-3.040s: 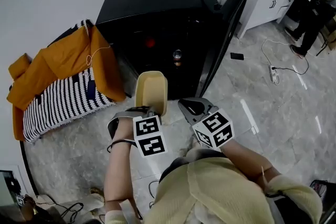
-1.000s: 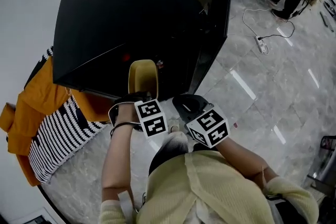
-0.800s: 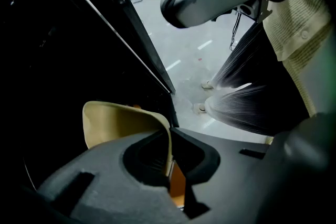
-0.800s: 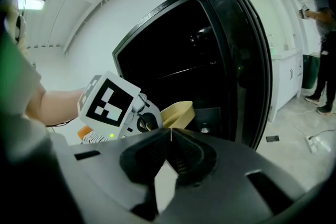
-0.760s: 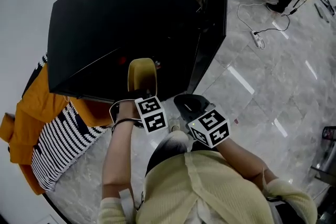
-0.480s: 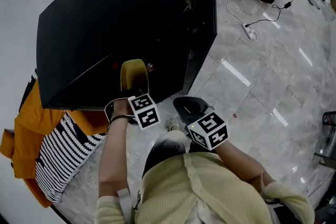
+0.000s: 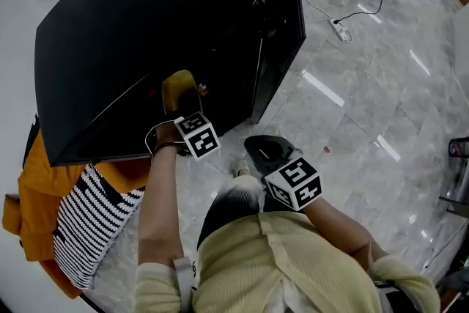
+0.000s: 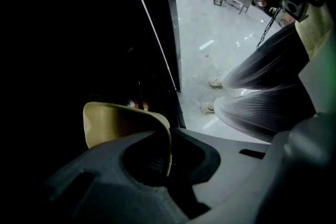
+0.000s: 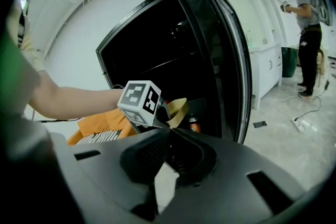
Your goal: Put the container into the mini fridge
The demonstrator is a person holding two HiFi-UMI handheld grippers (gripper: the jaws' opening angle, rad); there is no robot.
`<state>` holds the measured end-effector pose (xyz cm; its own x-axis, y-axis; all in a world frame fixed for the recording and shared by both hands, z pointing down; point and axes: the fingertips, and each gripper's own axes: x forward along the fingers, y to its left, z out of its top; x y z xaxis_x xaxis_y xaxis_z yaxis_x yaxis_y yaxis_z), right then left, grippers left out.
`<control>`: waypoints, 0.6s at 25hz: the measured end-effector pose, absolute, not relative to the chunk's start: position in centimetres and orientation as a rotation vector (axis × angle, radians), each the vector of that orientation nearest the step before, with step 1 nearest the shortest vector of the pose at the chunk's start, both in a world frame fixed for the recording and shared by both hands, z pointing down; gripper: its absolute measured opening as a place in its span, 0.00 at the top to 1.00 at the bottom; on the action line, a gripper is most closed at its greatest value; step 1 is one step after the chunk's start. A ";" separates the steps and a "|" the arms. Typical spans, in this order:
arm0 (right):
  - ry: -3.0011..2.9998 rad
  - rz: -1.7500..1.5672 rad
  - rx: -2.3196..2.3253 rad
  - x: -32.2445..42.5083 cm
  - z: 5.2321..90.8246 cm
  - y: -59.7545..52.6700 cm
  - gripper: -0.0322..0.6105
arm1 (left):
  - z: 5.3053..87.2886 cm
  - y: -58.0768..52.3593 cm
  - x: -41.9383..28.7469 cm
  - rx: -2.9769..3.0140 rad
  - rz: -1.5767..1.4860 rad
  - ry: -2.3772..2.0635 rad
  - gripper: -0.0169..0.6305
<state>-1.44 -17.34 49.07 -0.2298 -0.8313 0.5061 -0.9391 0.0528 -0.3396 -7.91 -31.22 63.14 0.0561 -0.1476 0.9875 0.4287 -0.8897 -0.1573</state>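
Container, tan and open-topped, has its side wall pinched between the left gripper's fingers. Its body pokes past them into the mini fridge's dark open front, beside the fridge door. The right gripper hangs outside the fridge, fingers pressed together on nothing.

The head view is looking steeply down onto the fridge. The left gripper view is sitting close at its opening; the right gripper view is facing its door from farther back.

Grey marble floor, black mini fridge on it, power strip
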 end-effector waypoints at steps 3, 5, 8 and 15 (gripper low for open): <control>-2.145 0.918 1.832 -1.8 49.1 -17.8 0.90 | 63.4 -32.0 -7.6 -1.934 -1.884 -0.266 0.94; -2.144 0.916 1.828 -2.1 49.2 -18.1 0.90 | 63.7 -32.6 -7.1 -1.948 -1.858 -0.258 0.93; -2.148 0.906 1.821 -2.6 49.3 -18.9 0.90 | 64.0 -33.3 -6.9 -1.950 -1.839 -0.244 0.94; -2.150 0.867 1.843 -2.5 50.0 -21.7 0.90 | 64.3 -33.8 -8.2 -1.931 -1.902 -0.264 0.94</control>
<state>-2.45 -21.66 50.04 -0.2160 -0.8437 0.4914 -0.9485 0.0620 -0.3105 -8.22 -33.81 64.29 0.0487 -0.1519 0.9872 0.4155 -0.8957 -0.1583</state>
